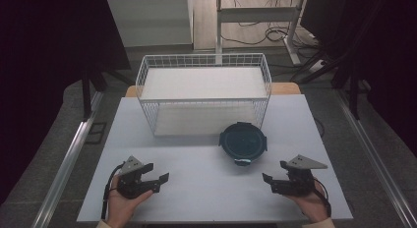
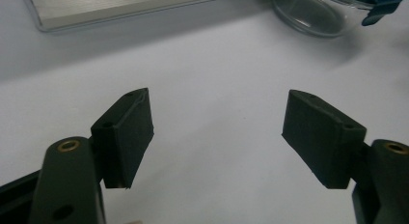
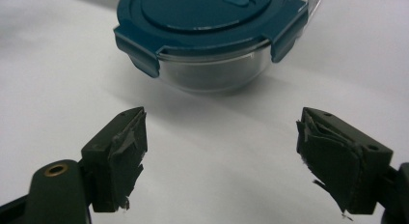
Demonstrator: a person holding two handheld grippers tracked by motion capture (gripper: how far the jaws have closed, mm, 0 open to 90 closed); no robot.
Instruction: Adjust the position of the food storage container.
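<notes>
A round glass container with a dark teal clip-on lid stands right of the table's middle, just in front of a white wire basket. My left gripper rests near the front left, held in a hand, open and holding nothing. My right gripper sits near the front right, also open and holding nothing. In the right gripper view the container lies straight ahead beyond the open jaws of the right gripper. In the left gripper view the left gripper frames bare table, with the container at the upper right.
The white table is bare between the two grippers. The basket's base edge runs along the top of the left gripper view. Beyond the table there are desk legs and cables on the floor, and dark curtains hang on both sides.
</notes>
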